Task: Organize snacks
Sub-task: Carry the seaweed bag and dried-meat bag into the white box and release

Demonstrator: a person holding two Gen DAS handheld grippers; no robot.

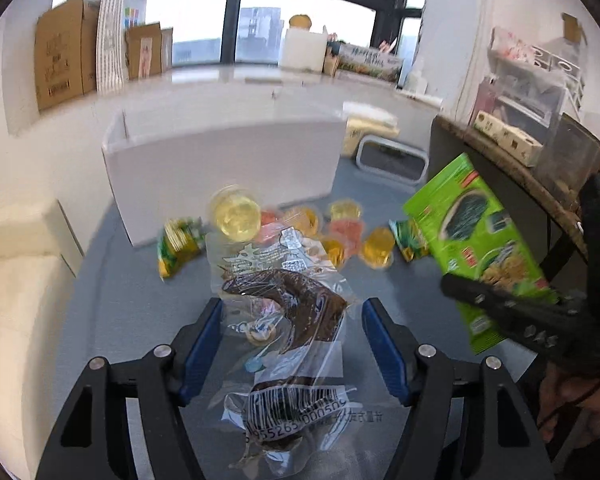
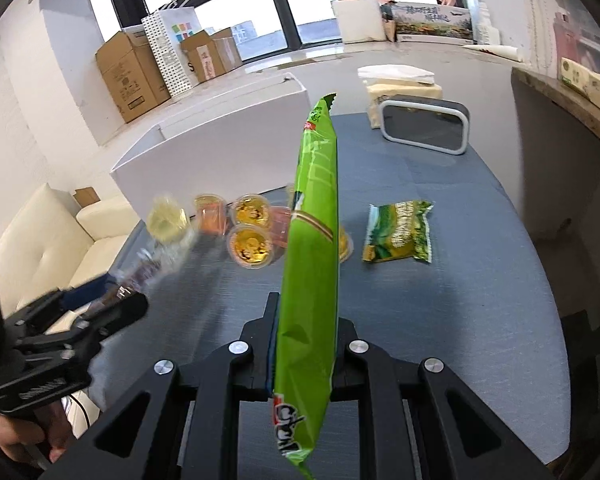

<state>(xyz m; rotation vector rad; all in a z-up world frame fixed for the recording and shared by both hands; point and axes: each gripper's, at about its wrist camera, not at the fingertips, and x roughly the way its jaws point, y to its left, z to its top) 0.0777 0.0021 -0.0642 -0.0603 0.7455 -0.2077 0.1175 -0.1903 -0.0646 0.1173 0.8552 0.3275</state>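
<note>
right gripper (image 2: 304, 344) clamps a light, crinkly green snack bag (image 2: 312, 240) mid-frame; left gripper (image 1: 292, 344) pinches a limp clear packet (image 1: 284, 304). both slippery, best held mid-body

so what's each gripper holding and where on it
Right gripper: flat green snack packet, pinched near its lower end. Left gripper: clear plastic packet of brown food, at its middle.

The left gripper (image 1: 292, 344) points downward, its blue pads set half apart around a clear snack packet (image 1: 284, 320). The right gripper (image 2: 304, 344) is clamped on a green snack bag (image 2: 312, 264).
</note>
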